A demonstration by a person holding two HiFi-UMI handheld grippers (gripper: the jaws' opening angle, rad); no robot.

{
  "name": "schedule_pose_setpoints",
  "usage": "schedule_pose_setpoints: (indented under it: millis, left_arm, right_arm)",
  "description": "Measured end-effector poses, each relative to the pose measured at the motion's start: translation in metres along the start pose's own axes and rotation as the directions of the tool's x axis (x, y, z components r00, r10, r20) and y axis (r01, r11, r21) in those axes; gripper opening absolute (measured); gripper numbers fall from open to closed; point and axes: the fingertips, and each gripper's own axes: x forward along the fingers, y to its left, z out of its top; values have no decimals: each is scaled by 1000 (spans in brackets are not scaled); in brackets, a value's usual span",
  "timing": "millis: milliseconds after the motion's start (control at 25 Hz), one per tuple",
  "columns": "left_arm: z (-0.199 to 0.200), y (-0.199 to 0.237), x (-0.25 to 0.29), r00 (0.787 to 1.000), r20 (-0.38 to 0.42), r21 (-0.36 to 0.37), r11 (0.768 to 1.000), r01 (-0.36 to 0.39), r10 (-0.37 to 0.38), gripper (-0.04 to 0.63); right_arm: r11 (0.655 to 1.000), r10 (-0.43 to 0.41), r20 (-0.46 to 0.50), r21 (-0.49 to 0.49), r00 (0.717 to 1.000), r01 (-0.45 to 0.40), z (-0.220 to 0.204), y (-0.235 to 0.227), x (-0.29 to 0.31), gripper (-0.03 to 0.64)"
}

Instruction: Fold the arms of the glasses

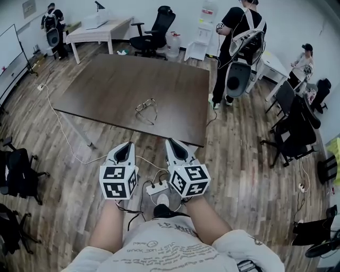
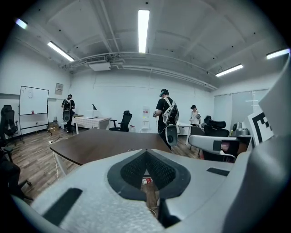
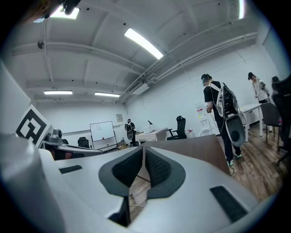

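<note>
Two grippers hang side by side over the wooden floor [image 1: 239,159], just short of one dark table [image 1: 106,85]: the left gripper [image 1: 124,151], then the right gripper [image 1: 175,149], each with its jaws pressed together on nothing. One pair of glasses [image 1: 146,109] lies on the table beyond them, apart from both. Its arms look unfolded, trailing roughly toward the table's near edge, though it is small from here.

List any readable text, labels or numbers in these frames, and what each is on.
Nothing reads clearly.
Print on the person's white T-shirt: upside down, blurred.
Print on the grey wall notice: too small.
On the black-and-white marker cubes: square patterns, no letters.
</note>
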Motion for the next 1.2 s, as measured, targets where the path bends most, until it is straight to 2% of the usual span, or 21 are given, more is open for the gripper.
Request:
schedule_pose_setpoints:
  millis: [200,520,920,1200]
  left_arm:
    - [10,14,41,1000,-16,-12,1000,-3,3,14]
    - [22,18,107,998,-54,-29,998,-47,46,14]
    - [19,10,153,993,-101,-33,998,-58,54,14]
    - [19,23,178,990,-121,10,998,-65,65,15]
  right_arm:
    - [1000,8,-17,-11,1000,-8,5,-23,37,17]
    - [999,45,-41,15,998,-44,11,-71,82,17]
    - [998,46,-56,43,997,-44,9,-111,100,17]
    - [998,28,-47,57,998,-25,7,-132,107,17]
